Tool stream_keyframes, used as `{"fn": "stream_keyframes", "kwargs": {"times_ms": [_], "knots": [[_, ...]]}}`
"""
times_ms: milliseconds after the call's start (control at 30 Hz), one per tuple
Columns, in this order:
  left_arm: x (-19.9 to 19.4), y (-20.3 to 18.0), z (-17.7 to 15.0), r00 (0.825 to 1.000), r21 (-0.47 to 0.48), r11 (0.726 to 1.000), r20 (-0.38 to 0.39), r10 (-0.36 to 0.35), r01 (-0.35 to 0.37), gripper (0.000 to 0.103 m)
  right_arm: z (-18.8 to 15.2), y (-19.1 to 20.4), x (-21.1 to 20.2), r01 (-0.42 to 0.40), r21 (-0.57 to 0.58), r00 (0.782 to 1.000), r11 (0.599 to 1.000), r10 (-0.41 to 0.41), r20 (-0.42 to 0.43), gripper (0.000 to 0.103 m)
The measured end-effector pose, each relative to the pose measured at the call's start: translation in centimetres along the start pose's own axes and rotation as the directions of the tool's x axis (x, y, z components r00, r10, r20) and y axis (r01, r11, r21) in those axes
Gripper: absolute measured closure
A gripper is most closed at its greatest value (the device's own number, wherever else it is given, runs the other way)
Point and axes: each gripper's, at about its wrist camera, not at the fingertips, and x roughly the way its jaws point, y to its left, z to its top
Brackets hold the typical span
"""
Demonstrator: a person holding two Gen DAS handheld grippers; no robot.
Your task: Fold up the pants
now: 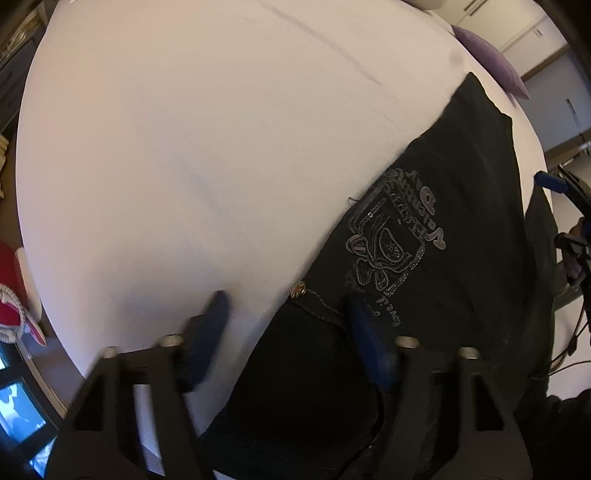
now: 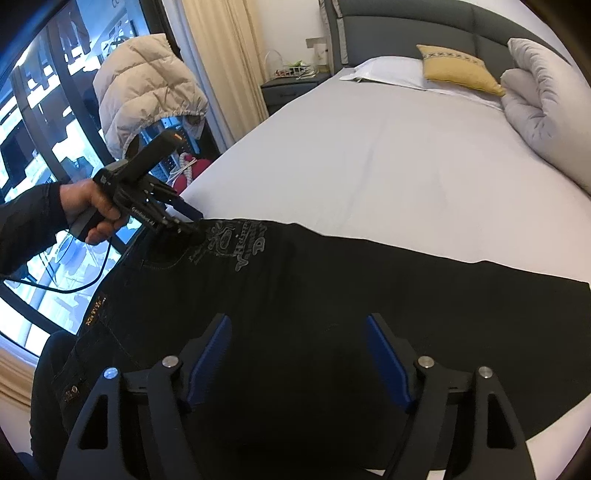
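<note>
**Black pants spread across the bed, both hand-held grippers released**

We saw the black pants (image 2: pixel 332 288) lying flat on the white bed (image 2: pixel 369 155), their waist end toward the left hand-held gripper (image 1: pixel 286 306) and a leg stretching off to the right of the right hand-held gripper (image 2: pixel 299 332). A grey printed graphic (image 1: pixel 399 236) sat on the fabric just ahead of the left hand-held gripper, and a small metal rivet (image 1: pixel 298 289) lay between its blue fingertips (image 1: pixel 218 306). That gripper's jaws stood wide apart, one finger over the bare sheet and the other over the pants; we could not tell whether they touched the cloth. The right hand-held gripper was likewise spread wide, hovering over the middle of the pants and holding nothing.

From the right wrist view, the left hand (image 2: pixel 88 206) gripped its tool at the pants' far edge, near the graphic. Beyond the pants, far ahead of the right gripper, lay a yellow cushion (image 2: pixel 458 66), a white pillow (image 2: pixel 384 72) and a rolled grey duvet (image 2: pixel 543 107) against the dark headboard (image 2: pixel 406 29). To the left hung a beige puffer jacket (image 2: pixel 144 88) beside a window (image 2: pixel 33 110).
</note>
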Motion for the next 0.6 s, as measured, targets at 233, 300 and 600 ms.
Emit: {"fn": "stream_keyframes", "kwargs": {"times_ms": [233, 300, 600], "knots": [[-1.3, -2.2, -1.4, 0.998, 0.012, 1.0, 0.059, 0.014, -0.015, 0.091, 2.1, 0.2, 1.1, -0.029, -0.035, 1.0, 0.999, 0.029, 0.001, 0.03], [-2.2, -3.0, -2.4, 0.993, 0.013, 1.0, 0.115, 0.027, -0.029, 0.095, 3.4, 0.4, 1.7, -0.045, -0.067, 0.999, 0.997, 0.045, -0.012, 0.032], [-7.8, -7.5, -6.8, 0.938, 0.018, 0.989, 0.32, 0.132, -0.145, 0.098, 8.9, 3.7, 6.3, -0.102, -0.361, 0.983, 0.927, 0.039, -0.177, 0.047]]}}
